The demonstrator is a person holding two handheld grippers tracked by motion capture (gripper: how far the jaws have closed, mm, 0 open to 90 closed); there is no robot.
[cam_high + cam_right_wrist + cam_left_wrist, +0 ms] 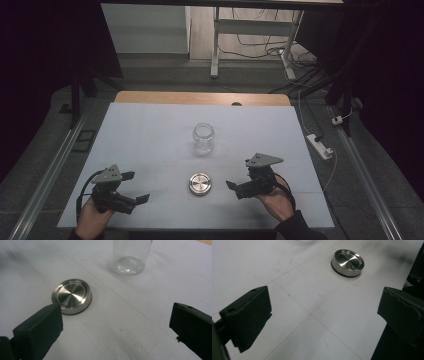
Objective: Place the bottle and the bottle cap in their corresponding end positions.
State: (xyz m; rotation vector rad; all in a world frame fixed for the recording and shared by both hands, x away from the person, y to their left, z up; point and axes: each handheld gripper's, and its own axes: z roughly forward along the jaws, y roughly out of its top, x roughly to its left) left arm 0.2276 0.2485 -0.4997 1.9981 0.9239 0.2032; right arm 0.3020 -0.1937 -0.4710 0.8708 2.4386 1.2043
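A white sheet (150,130) is covering the table, with a metal lid (200,183) lying flat near its front edge and a clear glass jar (203,138) standing upright behind it. The lid is sitting between the two grippers, nearer the right gripper (239,181), whose jaws are gaping wide and holding nothing. The left gripper (135,187) is resting well apart from the lid, jaws likewise spread and empty.

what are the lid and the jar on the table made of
The lid looks like brushed metal, likely stainless steel: silver, with fine circular marks and soft glare on top, and a dark ring, perhaps a rubber seal, around its base. The jar seems to be clear glass: the table shows through its wall and the thick bottom glints, though clear plastic cannot be ruled out.
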